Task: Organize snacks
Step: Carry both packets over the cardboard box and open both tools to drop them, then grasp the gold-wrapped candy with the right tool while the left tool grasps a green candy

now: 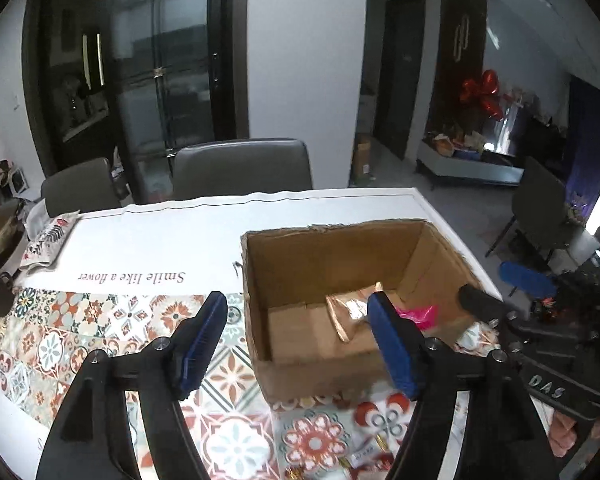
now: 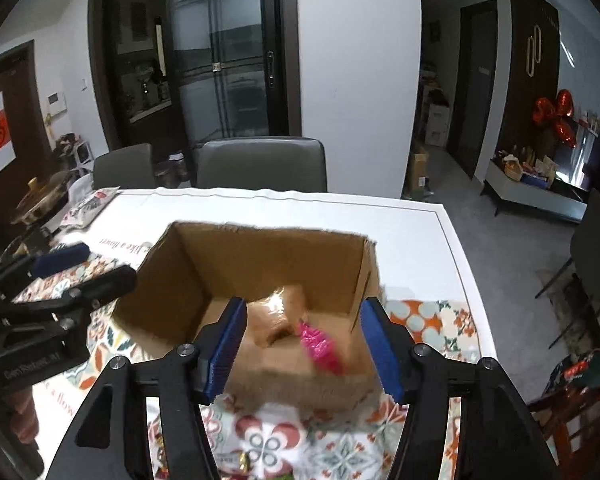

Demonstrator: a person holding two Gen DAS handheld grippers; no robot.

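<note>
An open cardboard box (image 1: 320, 256) (image 2: 260, 256) stands on the patterned tablecloth. Inside lie a shiny tan snack packet (image 1: 348, 314) (image 2: 276, 316) and a pink snack packet (image 1: 418, 316) (image 2: 322, 346), which looks blurred. My left gripper (image 1: 300, 344) is open and empty, above the box's near left corner. My right gripper (image 2: 302, 346) is open and empty, above the box's near wall. The right gripper also shows at the right of the left wrist view (image 1: 500, 308), and the left gripper at the left of the right wrist view (image 2: 84, 268). Small wrapped snacks (image 1: 360, 460) (image 2: 242, 460) lie on the cloth near me.
A folded patterned cloth (image 1: 46, 246) (image 2: 88, 206) lies at the table's far left. Two grey chairs (image 1: 242, 164) (image 2: 262, 164) stand behind the table. The white table edge (image 1: 440, 216) (image 2: 456, 240) runs along the right. A metal pot (image 2: 40, 200) sits at the far left.
</note>
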